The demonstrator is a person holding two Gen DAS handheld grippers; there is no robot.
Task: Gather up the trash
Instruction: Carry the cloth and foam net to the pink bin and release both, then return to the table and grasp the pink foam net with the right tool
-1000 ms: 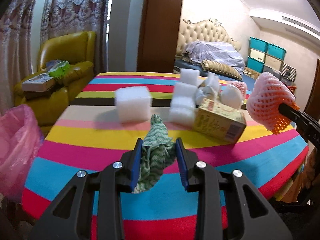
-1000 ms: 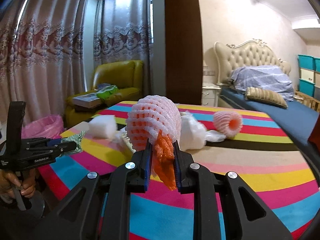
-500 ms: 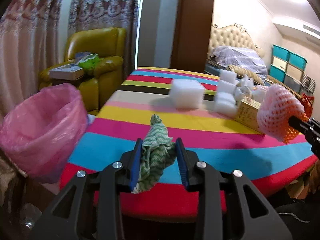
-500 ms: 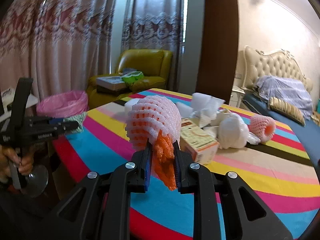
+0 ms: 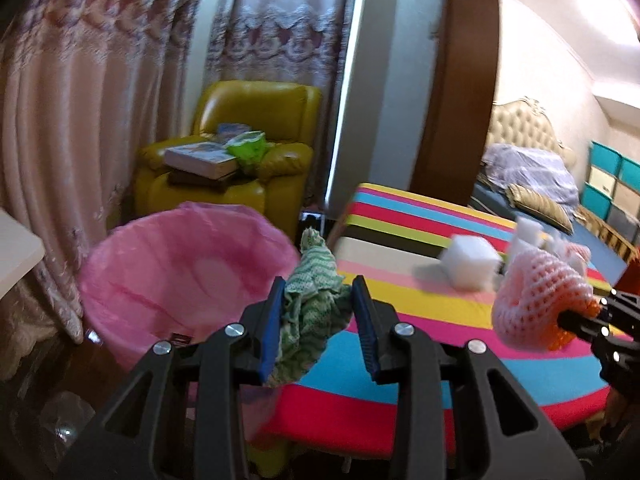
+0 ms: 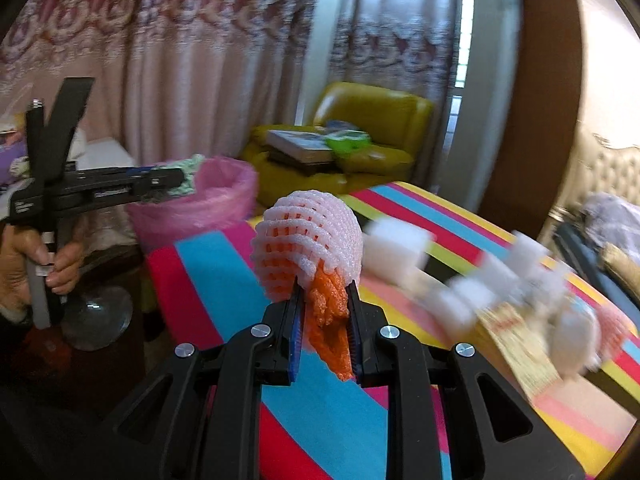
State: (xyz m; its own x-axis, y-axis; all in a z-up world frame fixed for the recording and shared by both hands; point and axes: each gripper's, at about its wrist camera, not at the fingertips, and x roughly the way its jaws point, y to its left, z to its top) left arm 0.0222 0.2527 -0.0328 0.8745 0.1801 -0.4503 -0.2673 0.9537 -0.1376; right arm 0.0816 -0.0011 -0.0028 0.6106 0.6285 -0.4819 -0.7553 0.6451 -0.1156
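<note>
a: pink lace-trimmed curtains hung behind everything, and a mustard-yellow leather armchair sat in front of them with books and a green packet on its seat.

b: and the table with the bright striped cloth?

a: it ran off to the right, with white foam blocks and a printed cardboard box on it, all smeared by blur.

b: where was the bin?

a: a round bin lined with a pink plastic bag stood on the floor just off the table's near corner, mouth open.

b: left gripper?

a: its blue-padded jaws were only a little apart and pinched on a crumpled green-and-white patterned cloth, which stuck up above the pads. in the left wrist view the cloth sat at the bin's right rim. from the right wrist view it showed against the bin's left edge, with a hand gripping the handle.

b: and the right gripper?

a: clamped tight on an orange mesh net wrapped in a pink-white foam fruit sleeve, held above the striped cloth, well short of the bin. in the left wrist view that bundle hung at the right edge.
</note>
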